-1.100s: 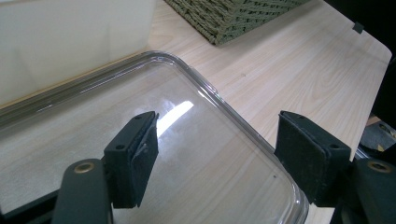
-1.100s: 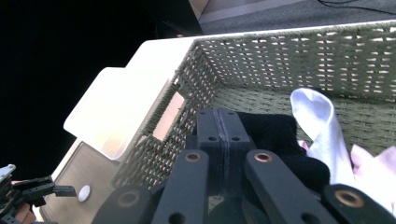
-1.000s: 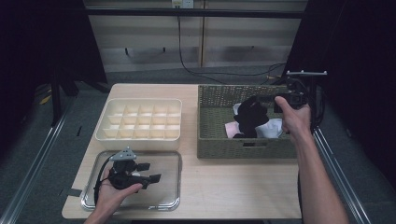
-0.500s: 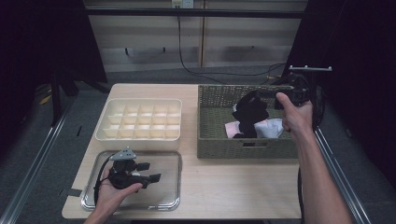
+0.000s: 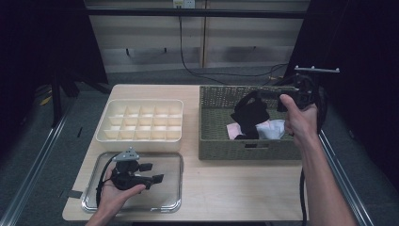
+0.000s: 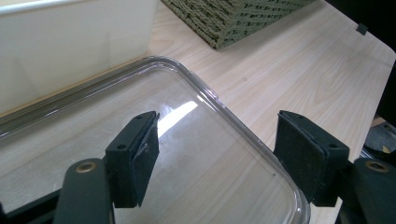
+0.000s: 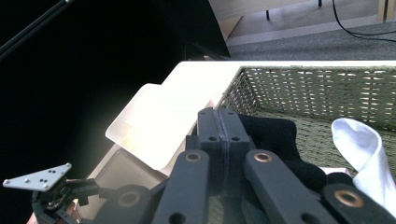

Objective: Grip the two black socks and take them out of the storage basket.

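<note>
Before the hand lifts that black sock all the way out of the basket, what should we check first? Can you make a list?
1. Right gripper shut on the black sock: ok.
2. Sock free of the basket: not ok, its lower end hangs inside.
3. White sock left behind, not dragged along: cannot tell.
4. Left gripper open with nothing between: ok.
5. Clear tray bare and ready: ok.
6. Divided box compartments free: ok.

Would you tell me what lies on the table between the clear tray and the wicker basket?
Nothing: in the high view, bare wooden table separates the clear tray from the wicker basket. The left gripper view shows the same bare stretch.
</note>
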A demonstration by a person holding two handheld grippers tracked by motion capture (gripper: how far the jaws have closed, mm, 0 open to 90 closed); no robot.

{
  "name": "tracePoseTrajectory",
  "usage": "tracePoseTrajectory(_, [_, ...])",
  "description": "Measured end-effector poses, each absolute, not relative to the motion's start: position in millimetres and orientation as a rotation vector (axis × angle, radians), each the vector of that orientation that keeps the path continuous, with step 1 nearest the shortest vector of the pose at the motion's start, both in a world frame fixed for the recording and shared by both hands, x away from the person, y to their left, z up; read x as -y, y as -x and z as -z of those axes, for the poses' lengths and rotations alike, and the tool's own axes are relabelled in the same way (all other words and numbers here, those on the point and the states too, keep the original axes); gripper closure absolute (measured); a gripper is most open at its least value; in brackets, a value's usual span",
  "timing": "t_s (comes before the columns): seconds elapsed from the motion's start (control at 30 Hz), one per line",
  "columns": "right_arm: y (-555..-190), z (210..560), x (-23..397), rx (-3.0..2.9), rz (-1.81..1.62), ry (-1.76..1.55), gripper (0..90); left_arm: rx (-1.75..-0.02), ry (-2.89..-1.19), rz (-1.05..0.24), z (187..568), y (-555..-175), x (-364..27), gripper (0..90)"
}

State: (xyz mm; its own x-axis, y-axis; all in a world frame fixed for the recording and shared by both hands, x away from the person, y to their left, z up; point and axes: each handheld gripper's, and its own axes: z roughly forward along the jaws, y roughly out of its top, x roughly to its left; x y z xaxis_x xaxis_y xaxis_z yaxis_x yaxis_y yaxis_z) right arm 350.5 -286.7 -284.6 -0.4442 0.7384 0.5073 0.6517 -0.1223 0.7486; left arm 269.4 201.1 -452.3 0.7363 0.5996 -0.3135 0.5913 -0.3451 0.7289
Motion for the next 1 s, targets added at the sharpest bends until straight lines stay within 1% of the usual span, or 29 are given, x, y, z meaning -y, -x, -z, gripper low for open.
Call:
tracePoseTrajectory(0.7, [-317.5, 271.5, 272.4, -2.061, -1.739, -1.510, 89.7, -0.897, -2.038, -0.028, 443.8, -279.8, -191.5, 31.4])
tracePoseTrajectory(0.83, [-308.2, 271.5, 266.9, -2.086, -1.743, -1.483, 89.7, -0.877, -2.020, -0.030, 437.7, -283.4, -190.3, 35.6])
tracePoseTrajectory(1.0, [-296.5, 273.3, 262.5, -2.098, -1.755, -1.457, 89.7, -0.845, -2.017, -0.031, 431.6, -285.3, -184.2, 43.0])
